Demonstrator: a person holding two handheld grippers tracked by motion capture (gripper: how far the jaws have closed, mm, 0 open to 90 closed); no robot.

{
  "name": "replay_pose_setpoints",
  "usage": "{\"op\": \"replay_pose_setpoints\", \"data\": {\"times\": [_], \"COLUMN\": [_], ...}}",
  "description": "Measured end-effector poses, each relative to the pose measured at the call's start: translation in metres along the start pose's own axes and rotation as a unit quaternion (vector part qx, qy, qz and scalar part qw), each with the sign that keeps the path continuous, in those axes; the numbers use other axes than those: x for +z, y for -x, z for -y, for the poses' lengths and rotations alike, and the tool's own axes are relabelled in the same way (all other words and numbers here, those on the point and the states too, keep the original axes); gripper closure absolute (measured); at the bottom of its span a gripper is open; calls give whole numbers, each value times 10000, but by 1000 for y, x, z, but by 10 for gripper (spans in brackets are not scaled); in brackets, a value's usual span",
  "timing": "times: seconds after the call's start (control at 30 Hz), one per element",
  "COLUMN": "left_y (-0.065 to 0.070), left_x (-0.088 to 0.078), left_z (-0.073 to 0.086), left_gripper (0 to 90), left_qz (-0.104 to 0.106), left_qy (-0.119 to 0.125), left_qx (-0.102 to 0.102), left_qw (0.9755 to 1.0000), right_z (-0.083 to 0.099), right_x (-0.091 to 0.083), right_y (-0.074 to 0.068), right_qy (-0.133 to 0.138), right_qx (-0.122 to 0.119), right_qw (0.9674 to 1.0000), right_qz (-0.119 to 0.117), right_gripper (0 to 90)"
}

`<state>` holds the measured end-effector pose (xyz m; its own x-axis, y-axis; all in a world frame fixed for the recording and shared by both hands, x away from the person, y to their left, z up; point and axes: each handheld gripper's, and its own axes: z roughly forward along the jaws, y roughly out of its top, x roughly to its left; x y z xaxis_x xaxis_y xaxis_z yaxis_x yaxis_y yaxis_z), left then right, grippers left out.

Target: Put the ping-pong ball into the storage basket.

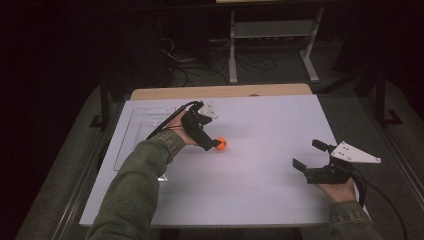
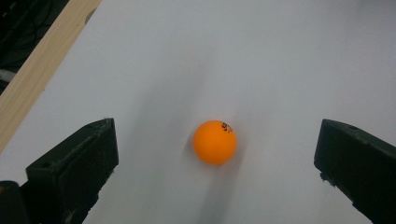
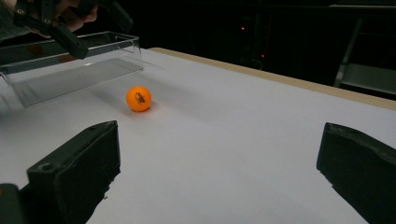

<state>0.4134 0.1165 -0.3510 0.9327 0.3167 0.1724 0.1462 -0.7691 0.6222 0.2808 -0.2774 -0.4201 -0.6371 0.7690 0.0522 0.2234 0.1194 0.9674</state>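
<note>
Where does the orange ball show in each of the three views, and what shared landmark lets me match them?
High view: the orange ball lies left of centre on the white board, at the left gripper tips.
Left gripper view: the ball sits low and central, between the open jaws, touching neither.
Right gripper view: the ball lies upper left, far off.
Shared landmark: the wooden table edge beyond the board.

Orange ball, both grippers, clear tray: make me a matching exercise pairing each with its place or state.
Things:
1. orange ball
2. left gripper
3. right gripper
4. clear tray

Places or states:
A. open, far from the ball, near the table's right edge
B. on the table's left side
C. loose on the white surface
D. open, jaws either side of the ball

Pairs: 1-C, 2-D, 3-A, 4-B
</note>
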Motion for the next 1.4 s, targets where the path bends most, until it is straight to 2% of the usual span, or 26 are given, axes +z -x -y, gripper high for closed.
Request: {"op": "replay_pose_setpoints", "data": {"times": [0.67,0.77,1.4], "left_y": [-2,-1,1], "left_x": [12,15,36], "left_z": [2,2,2], "left_gripper": [0,0,0], "left_qz": [104,171,318], "left_qy": [-97,-96,-340], "left_qx": [-36,-5,35], "left_qw": [9999,9998,9989], "right_z": [1,1,1], "right_x": [0,0,1], "right_y": [-1,-1,-1], "right_qy": [-6,0,-2], "right_qx": [-1,-1,-8], "right_qw": [10000,10000,10000], "right_qz": [-36,-39,-65], "right_gripper": [0,0,0]}}
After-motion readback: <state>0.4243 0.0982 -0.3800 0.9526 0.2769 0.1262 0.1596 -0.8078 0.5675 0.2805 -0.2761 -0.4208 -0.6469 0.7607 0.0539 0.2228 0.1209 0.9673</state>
